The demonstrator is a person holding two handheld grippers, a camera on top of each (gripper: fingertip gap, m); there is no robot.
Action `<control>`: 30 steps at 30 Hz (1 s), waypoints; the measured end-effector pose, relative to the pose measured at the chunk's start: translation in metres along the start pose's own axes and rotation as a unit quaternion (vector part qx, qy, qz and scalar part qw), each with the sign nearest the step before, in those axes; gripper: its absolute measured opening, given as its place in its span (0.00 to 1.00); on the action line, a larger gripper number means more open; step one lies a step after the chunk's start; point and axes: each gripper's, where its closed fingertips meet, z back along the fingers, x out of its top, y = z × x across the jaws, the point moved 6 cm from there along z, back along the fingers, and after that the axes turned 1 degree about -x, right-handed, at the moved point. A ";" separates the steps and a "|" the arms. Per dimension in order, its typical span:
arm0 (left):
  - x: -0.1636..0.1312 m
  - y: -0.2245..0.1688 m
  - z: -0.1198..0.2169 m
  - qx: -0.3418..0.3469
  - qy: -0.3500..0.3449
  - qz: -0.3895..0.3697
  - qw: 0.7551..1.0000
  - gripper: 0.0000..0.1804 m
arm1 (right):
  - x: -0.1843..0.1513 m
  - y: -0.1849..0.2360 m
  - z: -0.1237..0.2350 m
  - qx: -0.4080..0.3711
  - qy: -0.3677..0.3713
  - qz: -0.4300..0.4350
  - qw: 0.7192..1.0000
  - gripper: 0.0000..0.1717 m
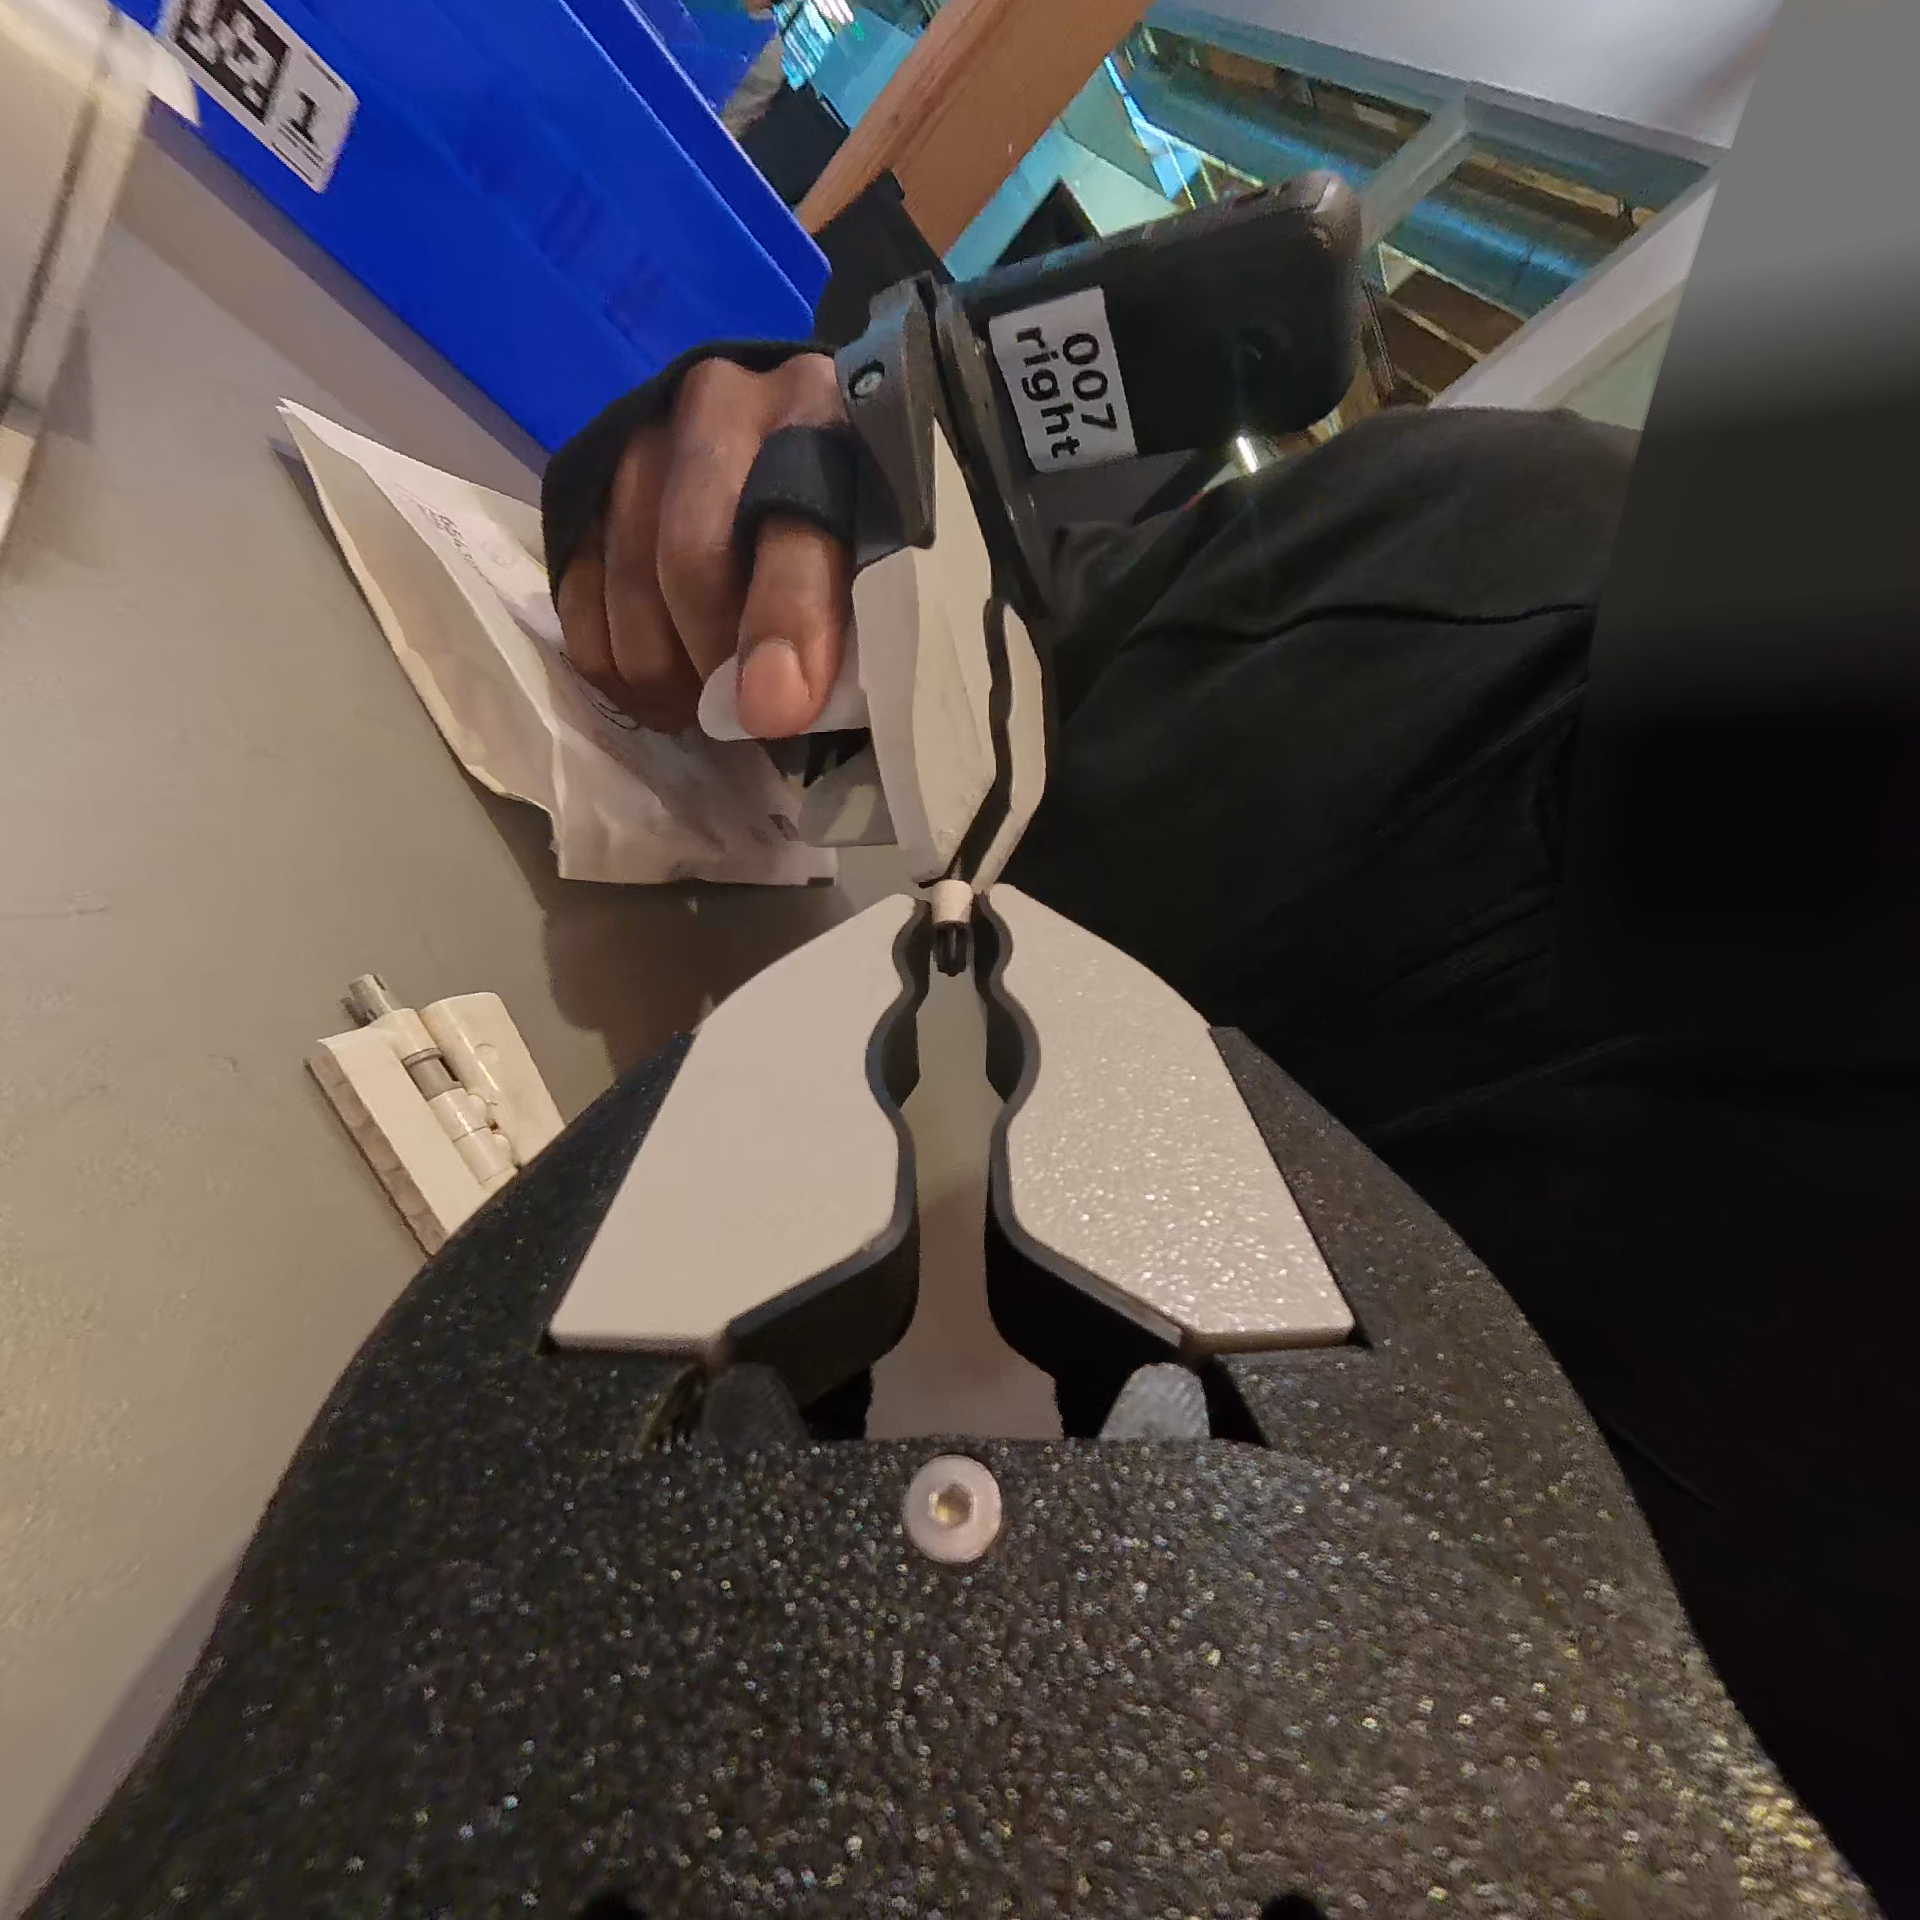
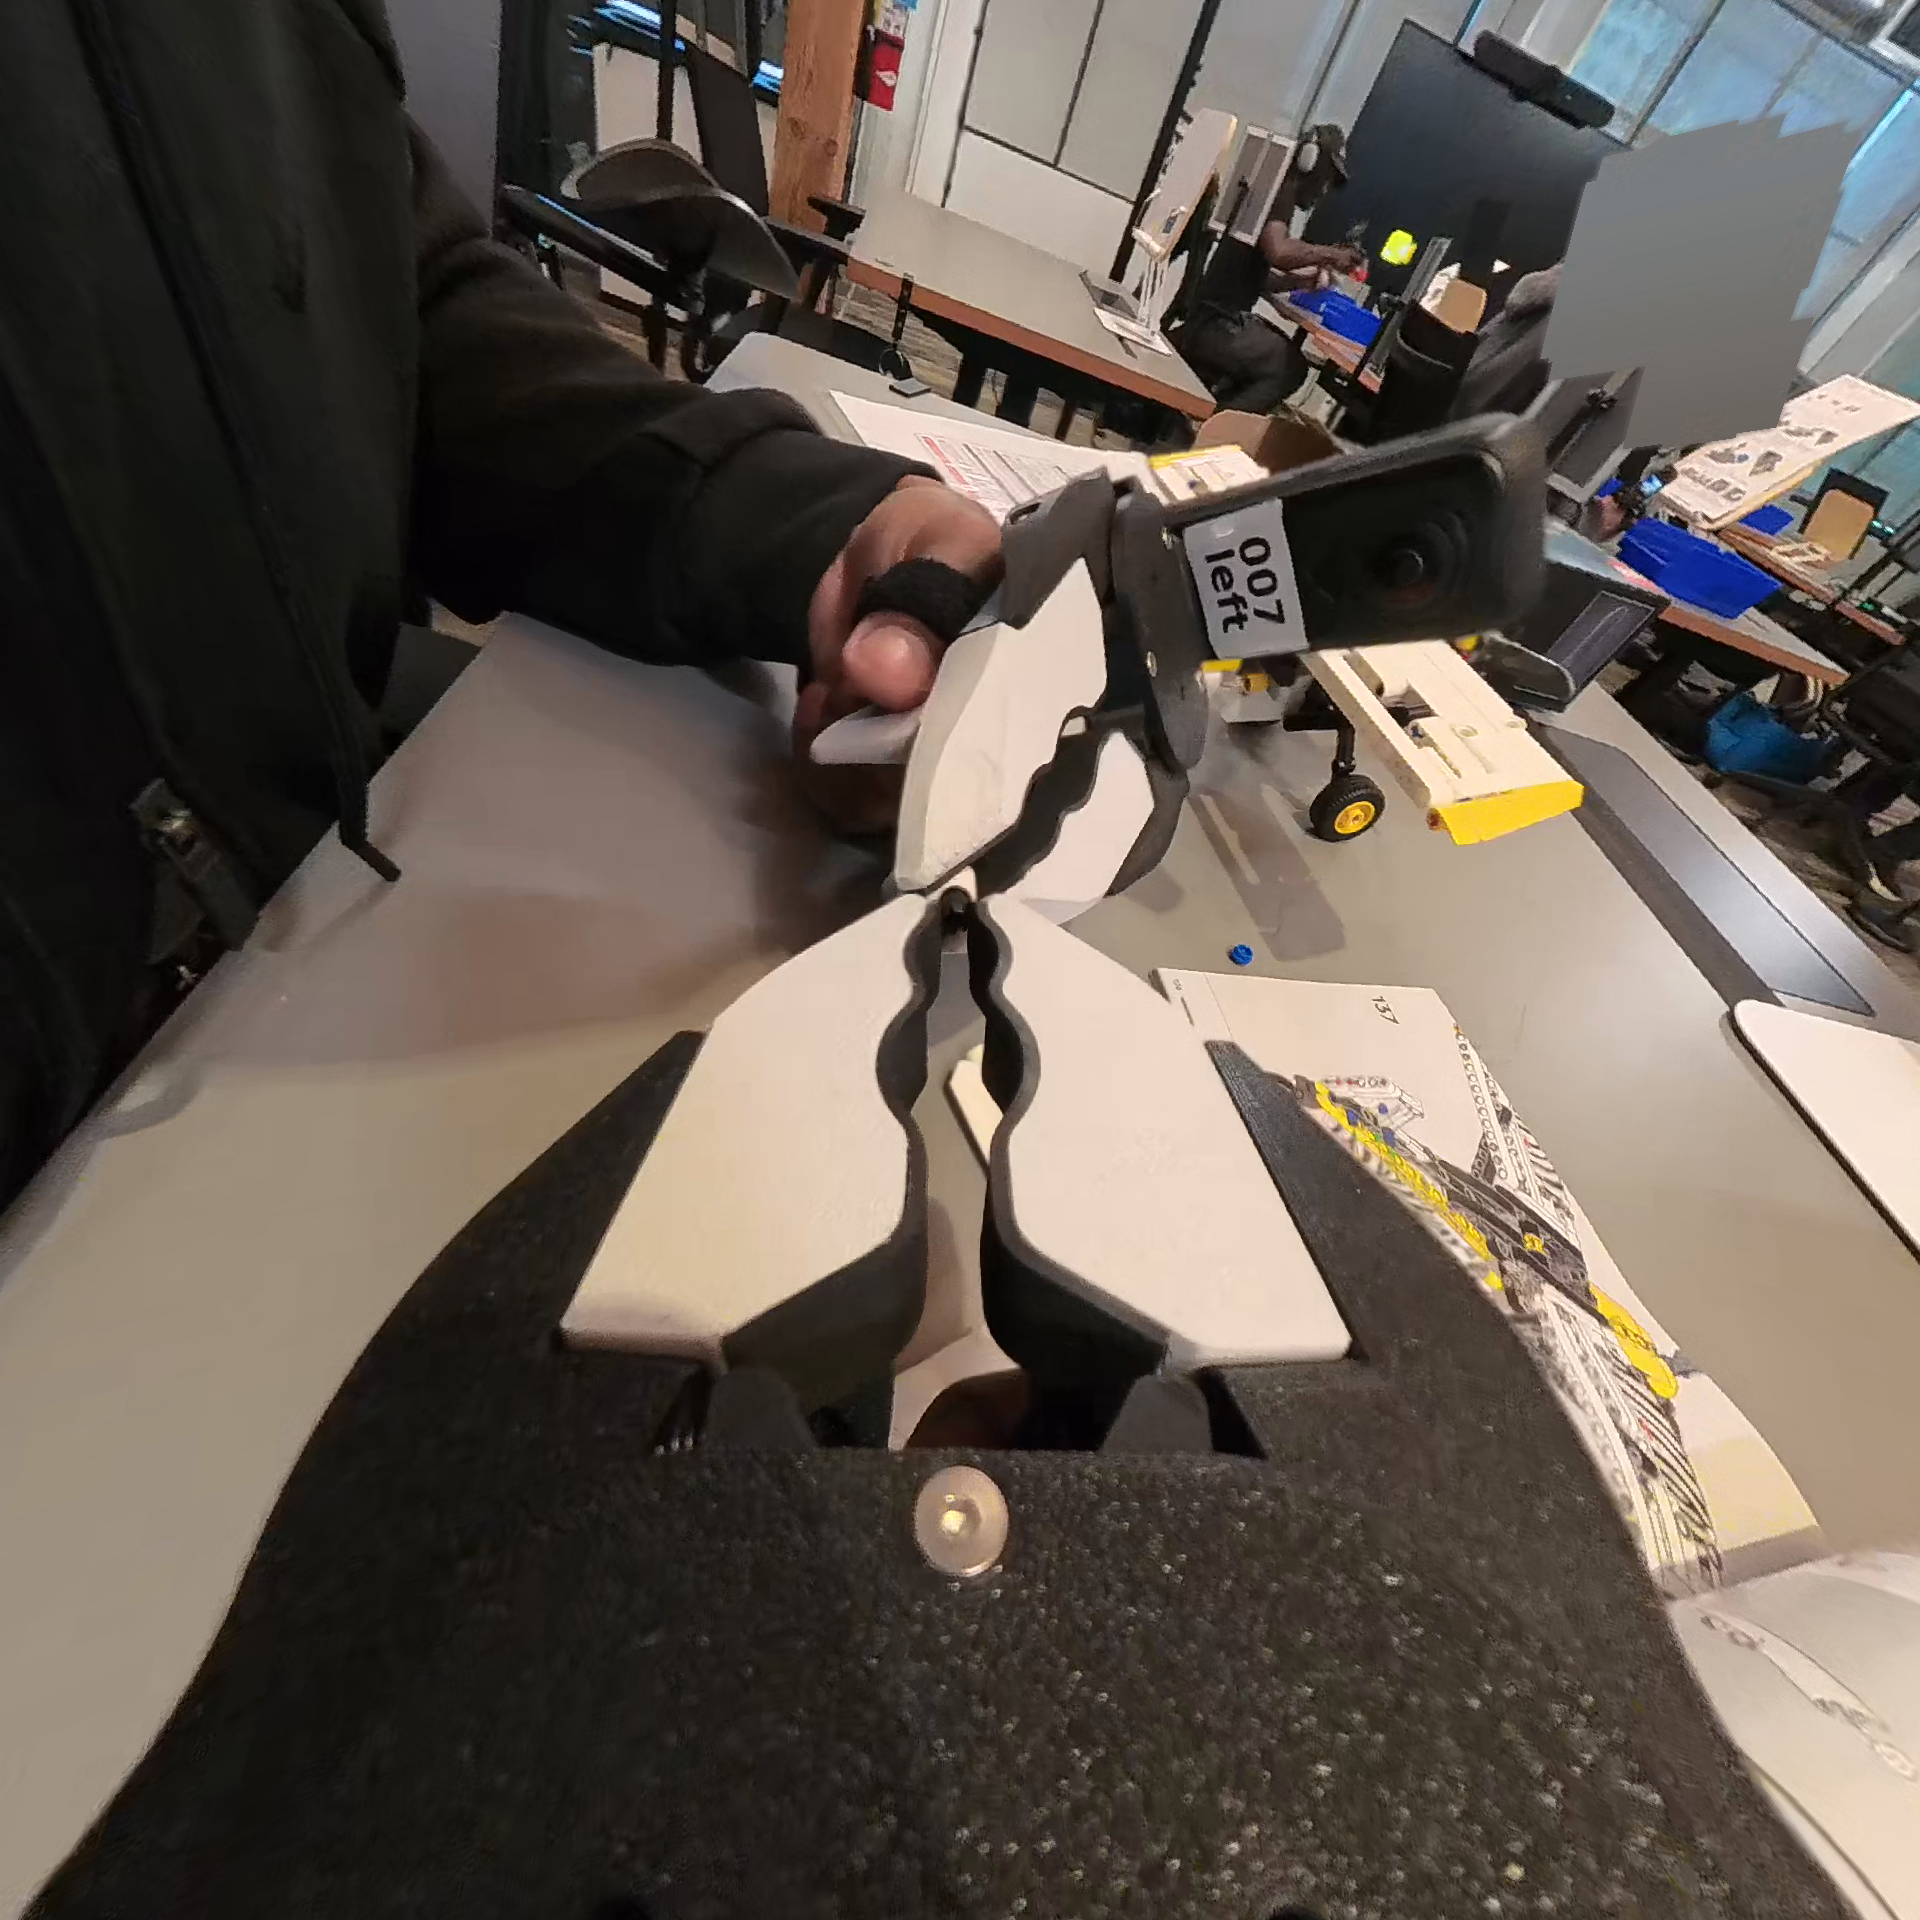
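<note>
Pinching white bush point(image 1: 951, 900) at left hand-held gripper point(image 1: 951, 914) tips, black pin point(image 2: 952, 918) at right hand-held gripper point(image 2: 954, 912) tips, tip-to-tip above bench point(image 2: 499, 1039). Keep both coaxial, squeeze steady, no side load.

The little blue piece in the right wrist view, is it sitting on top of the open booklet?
No, the little blue piece lies on the bare grey table, apart from the open booklet.
</note>
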 end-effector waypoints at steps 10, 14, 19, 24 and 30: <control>0.009 0.000 0.012 0.003 -0.058 -0.017 0.998 0.00 | -0.001 -0.017 0.010 -0.007 -0.035 -0.094 0.995 0.02; 0.009 0.001 0.012 0.011 -0.060 -0.019 0.998 0.00 | -0.002 -0.017 0.010 -0.008 -0.033 -0.096 0.995 0.02; 0.011 0.002 0.015 0.026 -0.069 -0.031 0.997 0.01 | -0.002 -0.018 0.010 -0.012 -0.029 -0.095 0.995 0.02; 0.012 0.001 0.014 0.061 -0.062 -0.080 0.993 0.03 | -0.003 -0.019 0.011 -0.010 -0.031 -0.101 0.994 0.02; 0.013 -0.004 0.013 0.090 -0.060 -0.156 0.982 0.02 | -0.002 -0.020 0.012 -0.007 -0.040 -0.114 0.993 0.02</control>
